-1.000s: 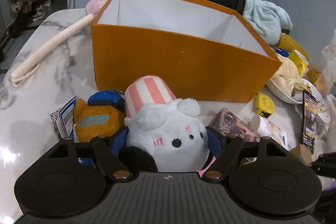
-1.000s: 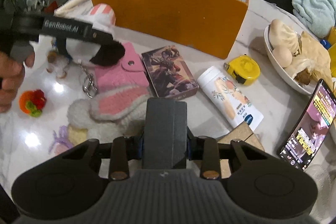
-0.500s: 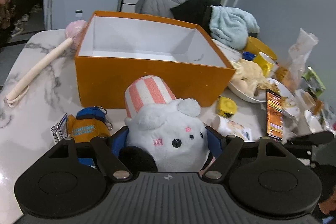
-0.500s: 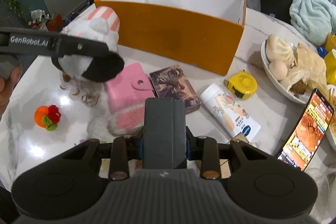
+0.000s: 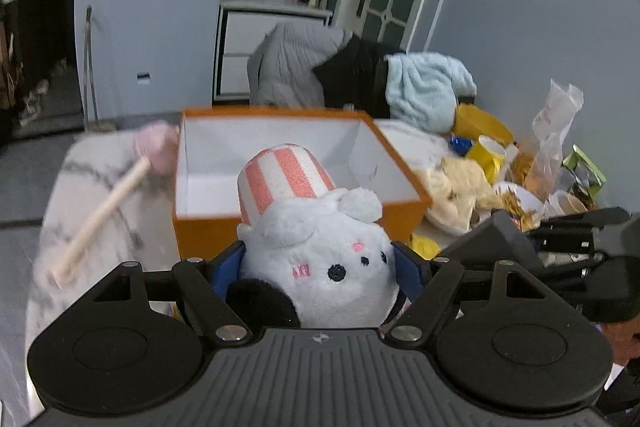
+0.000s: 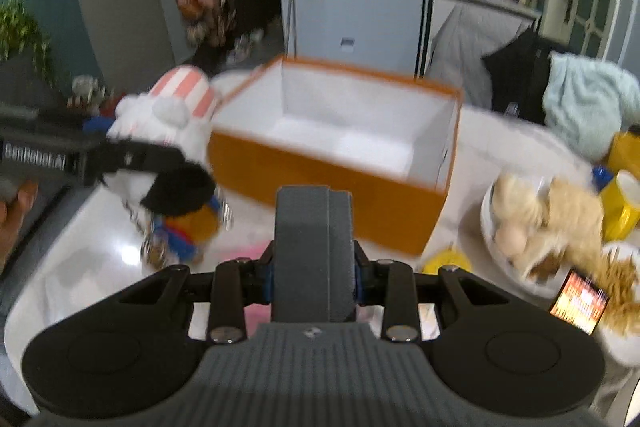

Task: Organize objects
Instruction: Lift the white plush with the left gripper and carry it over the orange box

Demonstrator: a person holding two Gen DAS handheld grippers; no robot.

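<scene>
While the left gripper is squeezing the plush toy above the orange box edge, the right gripper is clamping a gray block.

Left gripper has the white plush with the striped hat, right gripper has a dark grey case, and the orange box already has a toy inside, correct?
Not quite. The orange box is empty: the right wrist view shows only its bare white floor. The left gripper does hold the white plush, and the right gripper the dark grey case.
</scene>
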